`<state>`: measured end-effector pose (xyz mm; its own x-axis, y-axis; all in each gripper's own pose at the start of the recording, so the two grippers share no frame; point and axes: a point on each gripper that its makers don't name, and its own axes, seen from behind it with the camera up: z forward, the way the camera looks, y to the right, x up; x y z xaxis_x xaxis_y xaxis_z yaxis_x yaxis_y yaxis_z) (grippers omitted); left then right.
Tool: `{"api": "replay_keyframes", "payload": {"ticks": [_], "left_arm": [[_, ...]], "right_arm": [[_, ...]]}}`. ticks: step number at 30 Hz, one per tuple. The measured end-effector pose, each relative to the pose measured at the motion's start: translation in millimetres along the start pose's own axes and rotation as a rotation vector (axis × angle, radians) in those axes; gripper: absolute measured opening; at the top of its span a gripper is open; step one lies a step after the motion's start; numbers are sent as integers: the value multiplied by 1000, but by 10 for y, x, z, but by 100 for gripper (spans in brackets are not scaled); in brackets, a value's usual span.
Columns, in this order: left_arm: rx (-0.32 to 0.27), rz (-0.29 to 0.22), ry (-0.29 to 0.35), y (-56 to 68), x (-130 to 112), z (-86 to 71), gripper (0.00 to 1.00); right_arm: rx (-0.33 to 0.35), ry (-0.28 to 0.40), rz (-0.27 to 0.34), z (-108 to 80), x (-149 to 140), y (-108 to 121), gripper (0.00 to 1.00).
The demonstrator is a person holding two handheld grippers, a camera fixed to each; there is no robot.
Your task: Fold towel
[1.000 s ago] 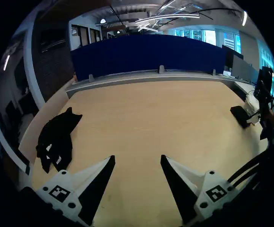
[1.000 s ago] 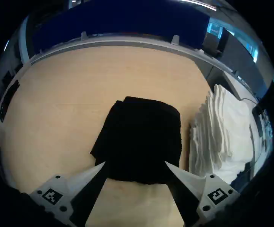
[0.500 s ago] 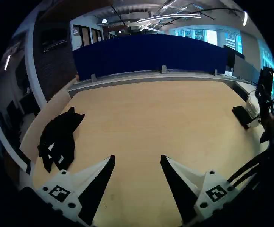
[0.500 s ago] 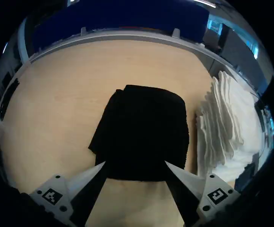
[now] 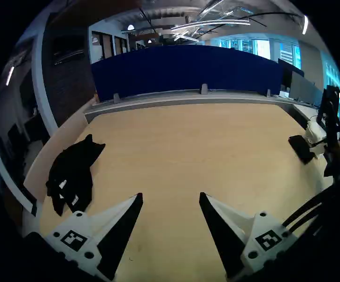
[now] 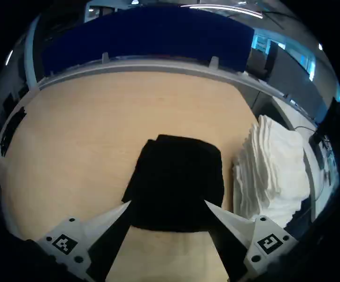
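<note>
towel (image 6: 177,181) sits near desk's (image 6: 76,131) right edge, dead ahead of my spread right tongs (image 6: 167,202); left tongs (image 5: 170,193) spread too.

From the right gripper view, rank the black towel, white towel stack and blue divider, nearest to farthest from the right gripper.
1. Black towel, folded, directly ahead of the open right gripper.
2. White towel stack, off to the right beside it.
3. Blue divider, at the far end.
</note>
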<state>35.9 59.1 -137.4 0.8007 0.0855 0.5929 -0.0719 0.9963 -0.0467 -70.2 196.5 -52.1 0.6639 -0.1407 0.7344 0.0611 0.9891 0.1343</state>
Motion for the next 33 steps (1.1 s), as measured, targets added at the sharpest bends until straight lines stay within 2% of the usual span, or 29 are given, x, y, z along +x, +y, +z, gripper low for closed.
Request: {"api": "replay_keyframes", "payload": {"ticks": [5,9,14,20,23,29,33], "left_arm": [[-5,-13,4,3,13,36,89],[-8,-21,15,-4,51,60,89],[-13,-24,32,-15,126,92,89],[-21,-27,56,-13,221,140,89],[-25,-29,69,-9,274,172,89],[-35,-27,104,-7,395,232,89],[-34,-32,133,-47,499,265,89]], "right_arm": [[-26,132,31,-152,366,-50,100],[-39,266,65,-347,723,-123,100],[-57,434,108,-650,1176,-231,100],[-79,614,99,-1063,1615,-426,100],[-97,656,82,-1167,1697,-499,100],[-107,670,60,-1186,1747,-696,100],[-109,695,66,-1246,1814,-793,100]]}}
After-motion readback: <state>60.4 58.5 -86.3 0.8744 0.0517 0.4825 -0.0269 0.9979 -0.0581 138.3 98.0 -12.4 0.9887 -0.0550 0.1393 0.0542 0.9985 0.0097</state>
